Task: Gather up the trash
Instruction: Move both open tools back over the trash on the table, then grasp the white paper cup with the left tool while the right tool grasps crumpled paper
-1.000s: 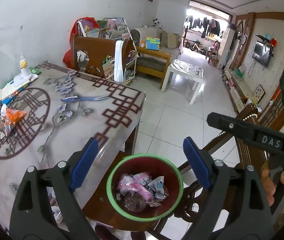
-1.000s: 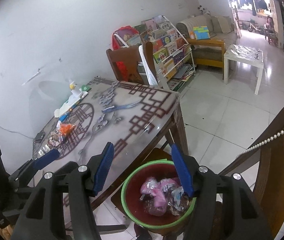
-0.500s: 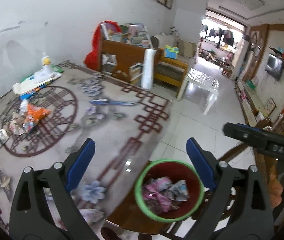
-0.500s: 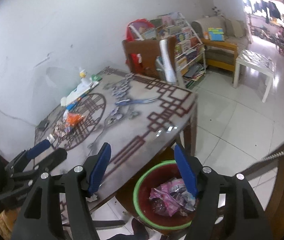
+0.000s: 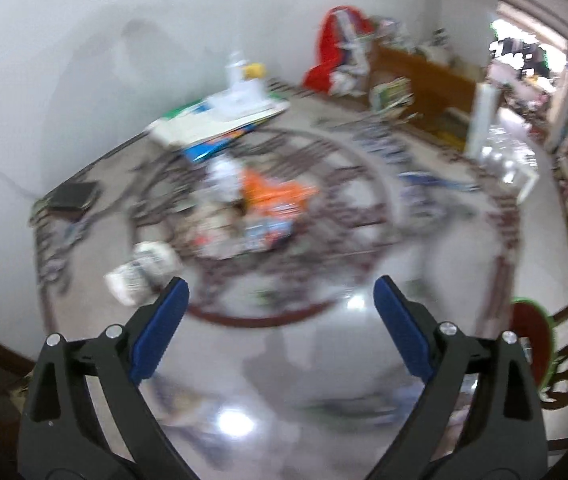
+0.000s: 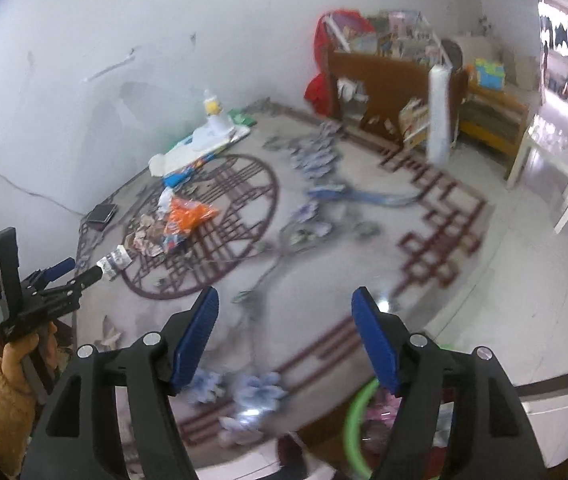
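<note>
At centre frame, the left gripper (image 5: 280, 292), jaws wide and empty, faces the blurred orange plastic wrapper (image 5: 274, 198); a hasty grab risks scattering neighbouring crumpled paper scraps (image 5: 144, 270).

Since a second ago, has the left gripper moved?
Yes. The left gripper swung from above the green-rimmed bin leftward over the table, toward the orange wrapper.

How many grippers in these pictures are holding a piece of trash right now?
0. The left gripper hangs open above the table, short of the wrappers. The right gripper is open near the bin.
</note>
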